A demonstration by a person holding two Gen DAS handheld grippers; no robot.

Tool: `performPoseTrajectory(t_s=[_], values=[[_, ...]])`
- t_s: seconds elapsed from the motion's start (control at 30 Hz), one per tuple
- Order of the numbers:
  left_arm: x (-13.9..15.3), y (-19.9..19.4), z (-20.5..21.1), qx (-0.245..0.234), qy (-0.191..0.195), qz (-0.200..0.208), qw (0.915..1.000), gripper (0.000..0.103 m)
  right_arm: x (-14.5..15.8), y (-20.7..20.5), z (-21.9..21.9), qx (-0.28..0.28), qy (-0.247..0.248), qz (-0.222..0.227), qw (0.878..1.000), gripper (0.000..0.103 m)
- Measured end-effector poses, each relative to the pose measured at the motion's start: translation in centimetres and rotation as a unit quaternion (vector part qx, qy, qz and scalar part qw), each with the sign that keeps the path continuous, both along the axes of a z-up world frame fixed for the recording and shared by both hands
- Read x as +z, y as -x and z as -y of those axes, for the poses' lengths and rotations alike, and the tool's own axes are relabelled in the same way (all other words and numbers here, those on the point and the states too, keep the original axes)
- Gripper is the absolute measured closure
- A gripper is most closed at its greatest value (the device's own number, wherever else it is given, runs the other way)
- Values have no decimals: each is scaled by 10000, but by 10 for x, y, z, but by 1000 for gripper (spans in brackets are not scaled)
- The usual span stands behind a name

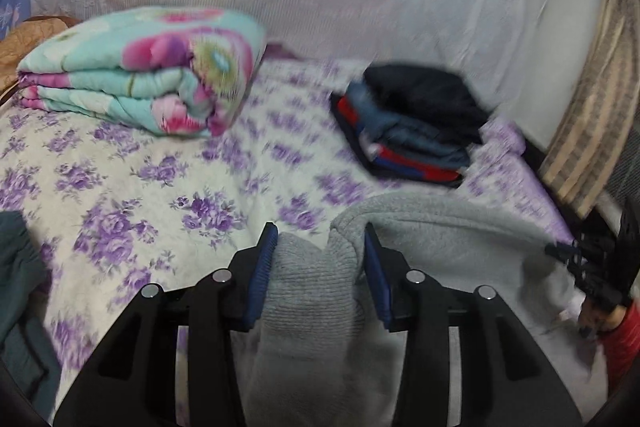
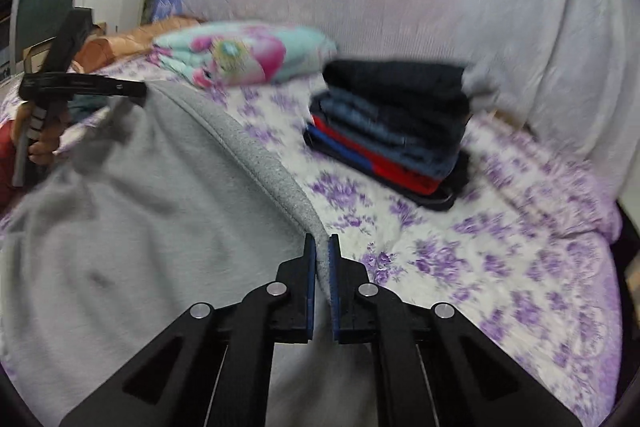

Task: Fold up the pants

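Both tongs are biting: your left gripper (image 1: 320,239) clamps a bunched ribbed cuff of the grey pants (image 2: 132,227), your right gripper (image 2: 322,247) pinches their edge, so they're only lifted off the floral bedspread (image 2: 500,259), every fold still ahead.

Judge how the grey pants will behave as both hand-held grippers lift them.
Likely floppy: the grey pants sag and drape between the left hand-held gripper and right hand-held gripper. Probably not slippery: the fabric looks fleecy and bunches thickly between the left pads. The ribbed edge may hold a straighter line.
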State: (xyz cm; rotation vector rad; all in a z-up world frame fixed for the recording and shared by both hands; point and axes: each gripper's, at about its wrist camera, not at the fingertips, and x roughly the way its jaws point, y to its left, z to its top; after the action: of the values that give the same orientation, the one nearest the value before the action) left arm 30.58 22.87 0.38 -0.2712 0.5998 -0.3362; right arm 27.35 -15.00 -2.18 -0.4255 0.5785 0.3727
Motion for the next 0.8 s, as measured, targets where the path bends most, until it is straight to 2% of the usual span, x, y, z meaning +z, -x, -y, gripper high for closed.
performPoseTrajectory(t_s=[0.1, 0.23, 0.33, 0.37, 0.4, 0.53, 0.63, 0.7, 0.8], values=[[7, 41, -14, -24, 327, 218, 9992, 62, 8, 57, -7, 193, 55, 270, 9994, 97], [-5, 102, -27, -114, 554, 323, 9979, 56, -3, 134, -10, 427, 34, 375, 9984, 97], [-24, 135, -39, -20, 659, -55, 9978, 44, -24, 169, -11, 484, -47, 180, 9987, 97], [-32, 144, -44, 43, 762, -256, 9968, 37, -31, 176, -11, 485, -70, 88, 9988, 97], [-37, 149, -50, 87, 942, -437, 9946, 34, -40, 181, -10, 470, -65, 35, 9989, 97], [-48, 164, -63, -115, 2013, -906, 9753, 31, -56, 190, -6, 408, -128, -22, 9991, 97], [-47, 156, -49, -87, 2042, -1244, 9710, 30, -56, 190, -4, 374, -258, 19, 9990, 97], [-49, 144, -35, -97, 2143, -1508, 9650, 30, -55, 191, -3, 364, -334, 46, 9988, 97], [-44, 129, -24, -83, 2388, -1602, 9577, 30, -55, 195, -3, 358, -325, 71, 9988, 97]])
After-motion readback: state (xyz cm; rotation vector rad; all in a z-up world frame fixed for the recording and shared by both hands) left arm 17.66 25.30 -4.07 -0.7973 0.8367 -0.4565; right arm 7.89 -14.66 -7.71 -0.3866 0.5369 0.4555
